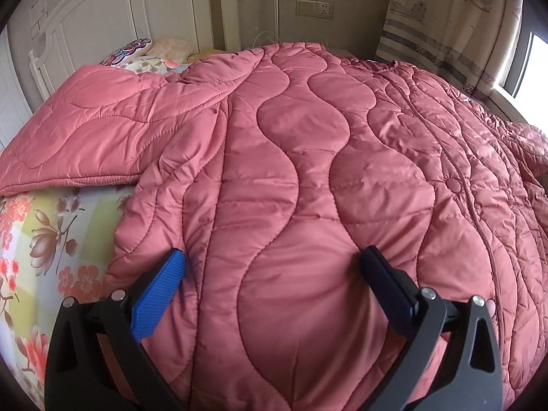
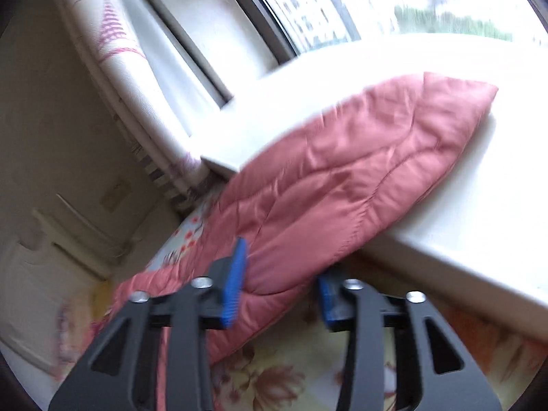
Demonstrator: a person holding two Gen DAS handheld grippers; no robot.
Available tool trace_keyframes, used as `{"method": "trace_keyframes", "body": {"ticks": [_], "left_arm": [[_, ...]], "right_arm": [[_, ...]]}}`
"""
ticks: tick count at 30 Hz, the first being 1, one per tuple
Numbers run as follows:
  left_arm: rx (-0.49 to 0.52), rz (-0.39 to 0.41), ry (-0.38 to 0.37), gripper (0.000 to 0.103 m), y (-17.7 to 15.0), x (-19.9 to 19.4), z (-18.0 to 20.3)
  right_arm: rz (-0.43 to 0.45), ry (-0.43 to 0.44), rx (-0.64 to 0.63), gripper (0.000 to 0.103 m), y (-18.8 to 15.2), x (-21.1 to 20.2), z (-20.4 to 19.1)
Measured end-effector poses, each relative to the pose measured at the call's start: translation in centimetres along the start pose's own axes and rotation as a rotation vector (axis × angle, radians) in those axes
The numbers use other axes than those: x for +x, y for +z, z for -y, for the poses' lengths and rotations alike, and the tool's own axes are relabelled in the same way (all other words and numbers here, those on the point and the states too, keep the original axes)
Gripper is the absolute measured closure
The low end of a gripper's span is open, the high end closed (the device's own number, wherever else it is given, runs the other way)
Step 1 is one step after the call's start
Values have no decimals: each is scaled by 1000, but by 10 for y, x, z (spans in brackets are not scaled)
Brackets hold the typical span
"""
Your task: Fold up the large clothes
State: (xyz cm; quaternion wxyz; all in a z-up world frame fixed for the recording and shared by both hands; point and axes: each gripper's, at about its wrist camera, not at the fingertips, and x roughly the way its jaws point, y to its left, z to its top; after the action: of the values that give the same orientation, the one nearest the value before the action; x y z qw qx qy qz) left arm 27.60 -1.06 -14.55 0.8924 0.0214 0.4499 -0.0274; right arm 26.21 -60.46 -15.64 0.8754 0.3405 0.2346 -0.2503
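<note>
Pink quilted coat [image 1: 308, 157] spread flat over the floral bedsheet [image 1: 41, 233], long axis running away toward the headboard [image 1: 113, 10], one sleeve [image 1: 96, 126] lying out to the left. Left gripper [image 1: 270, 284] spread wide, pads resting on the near hem, closing on nothing. Right gripper [image 2: 279, 282] partly parted around the other sleeve [image 2: 359, 171], draped rightward onto the windowsill [image 2: 479, 178]; likely nearer the next fold, though blur leaves actual pinching unclear.

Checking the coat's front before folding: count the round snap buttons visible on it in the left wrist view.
2 on the pink quilted coat: one snap button on the placket right of centre, another lower, half hidden behind the left gripper. More may be hidden in folds.
</note>
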Motion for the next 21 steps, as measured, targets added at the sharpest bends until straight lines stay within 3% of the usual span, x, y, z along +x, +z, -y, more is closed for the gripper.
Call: {"method": "trace_keyframes", "body": {"ticks": [5, 7, 10, 12, 14, 16, 18, 21], "left_arm": [[-2, 2, -3, 2, 1, 1, -1], [-2, 2, -2, 2, 1, 1, -2], [-2, 2, -2, 2, 1, 1, -2], [-3, 2, -3, 2, 1, 1, -2], [-3, 2, -3, 2, 1, 1, -2], [-3, 3, -3, 2, 1, 1, -1], [-3, 3, -3, 2, 0, 1, -2], [-3, 3, -2, 2, 1, 0, -2]], "right_arm": [[183, -26, -374, 77, -8, -26, -92], [229, 30, -549, 77, -30, -40, -140], [251, 148, -951, 77, -108, -56, -222], [205, 212, -1169, 76, -166, -62, -249], [101, 258, -1359, 56, -222, -56, -259], [9, 253, -1519, 50, -272, -43, -251], [17, 218, -1550, 49, -288, -37, -238], [-52, 257, -1401, 41, -258, -38, -223]]}}
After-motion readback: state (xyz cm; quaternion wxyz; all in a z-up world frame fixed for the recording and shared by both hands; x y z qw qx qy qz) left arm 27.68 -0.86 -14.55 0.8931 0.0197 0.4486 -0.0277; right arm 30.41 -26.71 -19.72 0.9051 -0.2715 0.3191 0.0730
